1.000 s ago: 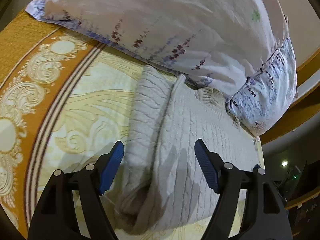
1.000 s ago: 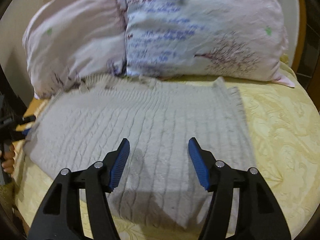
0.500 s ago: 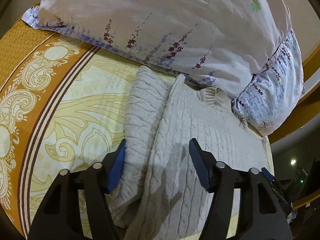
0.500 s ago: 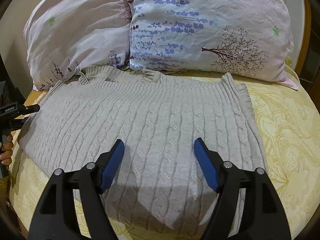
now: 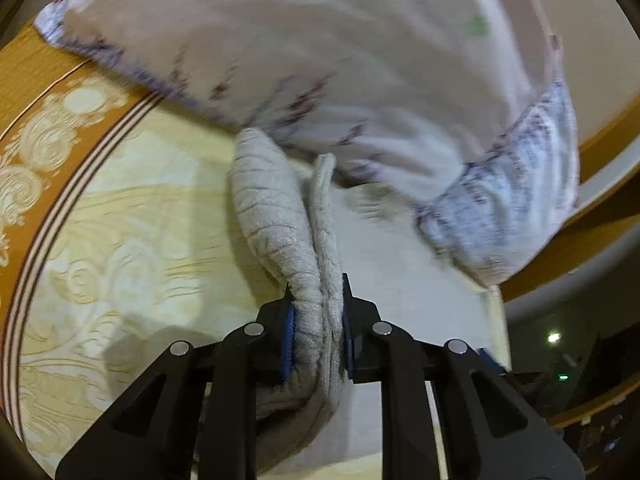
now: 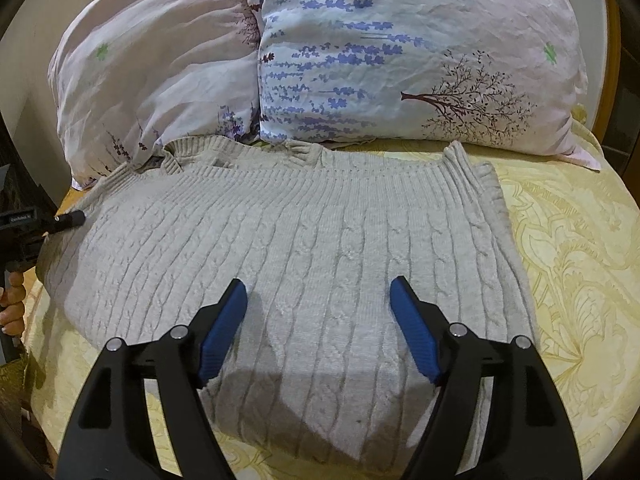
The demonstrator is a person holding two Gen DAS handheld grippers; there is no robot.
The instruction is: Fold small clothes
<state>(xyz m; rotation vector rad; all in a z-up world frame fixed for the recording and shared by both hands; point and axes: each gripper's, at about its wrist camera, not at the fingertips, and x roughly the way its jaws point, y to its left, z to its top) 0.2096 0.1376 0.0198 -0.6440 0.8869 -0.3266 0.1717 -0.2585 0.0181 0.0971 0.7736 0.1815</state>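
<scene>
While the grey sweater (image 6: 296, 264) lies flat on the yellow bedspread (image 6: 580, 280), mid-frame below two pillows (image 6: 400, 52), left gripper (image 5: 316, 336) squeezes its bunched edge - right gripper (image 6: 320, 320) wide open, holding nothing, above the knit.

Two floral pillows (image 6: 400, 52) side by side at head of yellow bedspread (image 6: 568, 248).

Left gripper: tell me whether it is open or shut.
Shut. In the left wrist view, the left gripper has its blue pads pressed against both sides of a bunched edge of the grey sweater.
</scene>
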